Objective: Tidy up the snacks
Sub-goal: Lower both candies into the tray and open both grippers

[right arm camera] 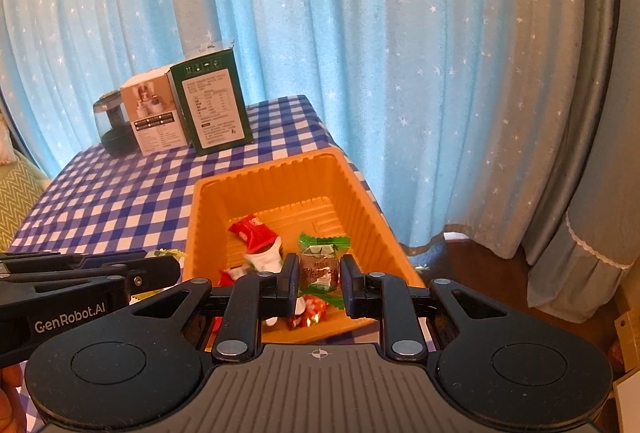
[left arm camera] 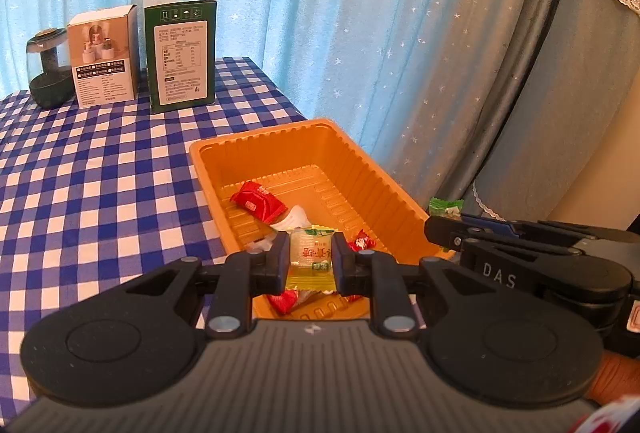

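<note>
Both claws hold a candy over the tray.
The orange tray [left arm camera: 304, 153] sits right below the left gripper [left arm camera: 310, 260] pinching a yellow candy [left arm camera: 311, 253], and below the right gripper [right arm camera: 319, 279] pinching a green candy [right arm camera: 320, 265].

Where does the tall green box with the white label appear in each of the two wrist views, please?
Left wrist view: the green box stands upper left, at the far end of the checked cloth, right of a white box.
Right wrist view: the same green box stands left of centre, upper half, beyond the orange tray.
Shared landmark: the orange tray, nearer than the box in both views.
</note>
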The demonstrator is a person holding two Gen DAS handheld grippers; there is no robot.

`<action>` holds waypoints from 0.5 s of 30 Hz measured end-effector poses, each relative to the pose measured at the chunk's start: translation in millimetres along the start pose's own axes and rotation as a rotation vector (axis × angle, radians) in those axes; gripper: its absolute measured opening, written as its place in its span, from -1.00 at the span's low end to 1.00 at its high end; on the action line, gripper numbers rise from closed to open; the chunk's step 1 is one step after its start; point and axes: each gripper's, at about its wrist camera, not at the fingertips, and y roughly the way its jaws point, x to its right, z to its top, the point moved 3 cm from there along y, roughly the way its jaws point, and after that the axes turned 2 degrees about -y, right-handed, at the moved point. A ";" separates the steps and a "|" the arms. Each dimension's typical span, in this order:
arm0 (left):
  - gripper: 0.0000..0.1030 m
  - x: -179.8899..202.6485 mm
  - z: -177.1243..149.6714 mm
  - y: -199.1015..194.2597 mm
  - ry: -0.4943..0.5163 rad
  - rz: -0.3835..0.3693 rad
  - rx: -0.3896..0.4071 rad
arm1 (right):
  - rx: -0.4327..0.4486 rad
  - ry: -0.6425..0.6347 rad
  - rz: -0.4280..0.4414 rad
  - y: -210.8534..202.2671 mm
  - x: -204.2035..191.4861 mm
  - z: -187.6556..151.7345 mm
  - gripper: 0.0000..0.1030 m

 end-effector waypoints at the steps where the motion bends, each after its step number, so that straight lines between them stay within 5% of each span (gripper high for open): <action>1: -0.63 0.4 1.7 2.9 0.000 0.001 0.000 | -0.002 -0.003 0.002 3.0 0.8 2.1 -0.57; 15: -0.63 -13.7 27.2 50.3 -0.023 0.006 -0.018 | -0.038 -0.035 0.038 51.3 5.8 26.1 -0.57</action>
